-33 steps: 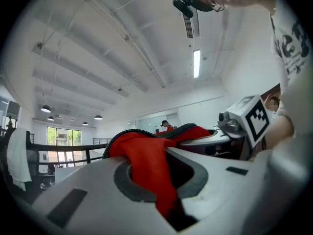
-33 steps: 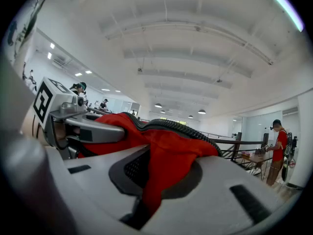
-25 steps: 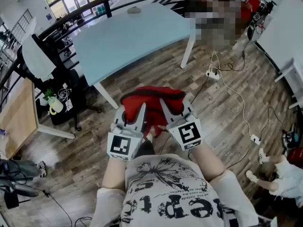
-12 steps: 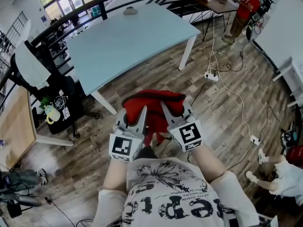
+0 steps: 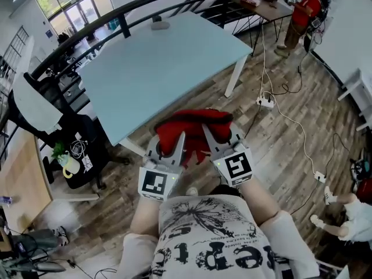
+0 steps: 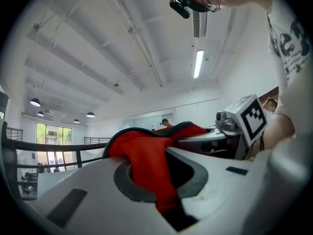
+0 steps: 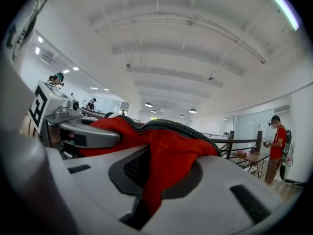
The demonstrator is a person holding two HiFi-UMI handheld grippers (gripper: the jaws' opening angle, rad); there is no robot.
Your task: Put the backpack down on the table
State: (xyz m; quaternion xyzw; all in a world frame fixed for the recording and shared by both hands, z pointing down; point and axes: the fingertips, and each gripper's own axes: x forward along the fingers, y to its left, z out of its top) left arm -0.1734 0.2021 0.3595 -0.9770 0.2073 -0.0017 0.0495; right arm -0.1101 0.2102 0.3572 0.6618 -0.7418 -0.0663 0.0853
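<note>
The red backpack [image 5: 192, 129] hangs in the air between both grippers, just off the near edge of the light blue table [image 5: 157, 63]. My left gripper [image 5: 179, 137] is shut on its red fabric [image 6: 146, 163]. My right gripper [image 5: 207, 131] is likewise shut on the red fabric [image 7: 168, 163], beside the black zip edge [image 7: 171, 126]. Both grippers point level and side by side, and each shows in the other's view: the right gripper [image 6: 237, 129] and the left gripper [image 7: 73, 126]. The bag's lower part is hidden behind the jaws.
A small grey object [image 5: 160, 23] lies at the table's far edge, before a black railing [image 5: 116, 10]. A black office chair [image 5: 78, 127] and a wooden desk [image 5: 20, 156] stand to the left. A power strip with cables [image 5: 266, 102] lies on the floor at right. A person in red [image 5: 305, 4] stands far right.
Both grippers have carried the backpack forward together towards the blue table; its near edge now lies right ahead of the bag. Both grips are unchanged.
</note>
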